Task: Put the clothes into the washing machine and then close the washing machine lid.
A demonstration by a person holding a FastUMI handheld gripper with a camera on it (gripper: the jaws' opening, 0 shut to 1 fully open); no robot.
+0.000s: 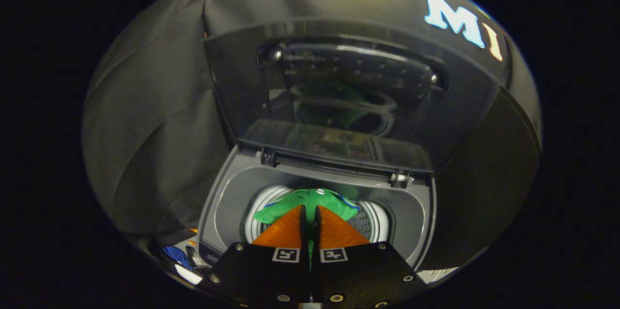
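Jaws clenched on green garment low centre, over washing machine drum; soft, light, floppy cloth, likely best pinched at a bunched fold; lid up.

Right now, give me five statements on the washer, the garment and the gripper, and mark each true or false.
1. The lid stands open. True.
2. The gripper is wide open. False: its orange fingers are nearly together, pinching the green garment.
3. The garment hangs over the drum. True.
4. The garment is red. False: it is green with blue trim.
5. The lid's hinges sit at the washer's far edge. True.
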